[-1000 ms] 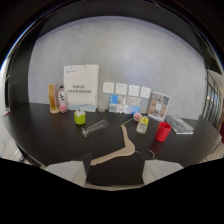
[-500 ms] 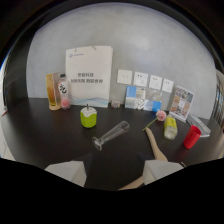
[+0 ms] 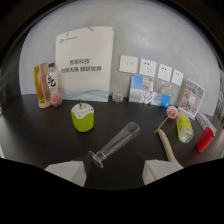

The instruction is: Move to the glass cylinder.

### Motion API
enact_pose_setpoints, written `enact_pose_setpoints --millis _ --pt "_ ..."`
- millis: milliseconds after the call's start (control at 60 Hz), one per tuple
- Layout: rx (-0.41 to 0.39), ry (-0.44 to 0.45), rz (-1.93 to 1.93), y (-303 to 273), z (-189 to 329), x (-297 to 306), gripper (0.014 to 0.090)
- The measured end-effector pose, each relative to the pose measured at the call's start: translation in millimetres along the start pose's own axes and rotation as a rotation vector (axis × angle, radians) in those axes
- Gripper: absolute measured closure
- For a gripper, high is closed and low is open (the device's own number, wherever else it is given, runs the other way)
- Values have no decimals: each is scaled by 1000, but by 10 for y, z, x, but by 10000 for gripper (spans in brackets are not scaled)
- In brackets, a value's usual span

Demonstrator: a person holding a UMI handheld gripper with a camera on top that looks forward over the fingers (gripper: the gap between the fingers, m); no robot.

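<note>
A: Glass cylinder (image 3: 116, 144) location, please.

B: It lies on its side on the dark counter (image 3: 35, 140), close to the near edge. Its flared base points toward the gripper (image 3: 114, 172) and its open mouth points away, toward the back right. The base sits just ahead of the gap between the two jaws, not between them.

A: Jaw condition?

B: Open. The two pale fingers (image 3: 65, 172) stand apart at the near edge of the counter with bare counter between them. Neither touches the cylinder.

A: Items adjacent to the cylinder?

B: A lime-green rounded object with a white top (image 3: 82, 117) stands upright just beyond and to the left of it. A wooden piece (image 3: 167, 145) lies to its right, with a pink flower on a green stem (image 3: 169, 116) beyond that.

A: Back edge of the counter?

B: A white paper bag with blue print (image 3: 85, 64) stands against the wall. An amber bottle (image 3: 42, 86) and a small bottle with a white label (image 3: 52, 85) stand near the back left corner. A yellow-green bottle (image 3: 184, 128) and a red cup (image 3: 205, 139) sit toward the right edge. Four white switch plates (image 3: 150, 69) are mounted on the wall.
</note>
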Motion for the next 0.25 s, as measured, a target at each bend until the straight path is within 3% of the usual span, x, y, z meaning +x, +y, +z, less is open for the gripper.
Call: enact_pose_setpoints --millis 250 --pt "-9 -5 4 -1 5 -1 199"
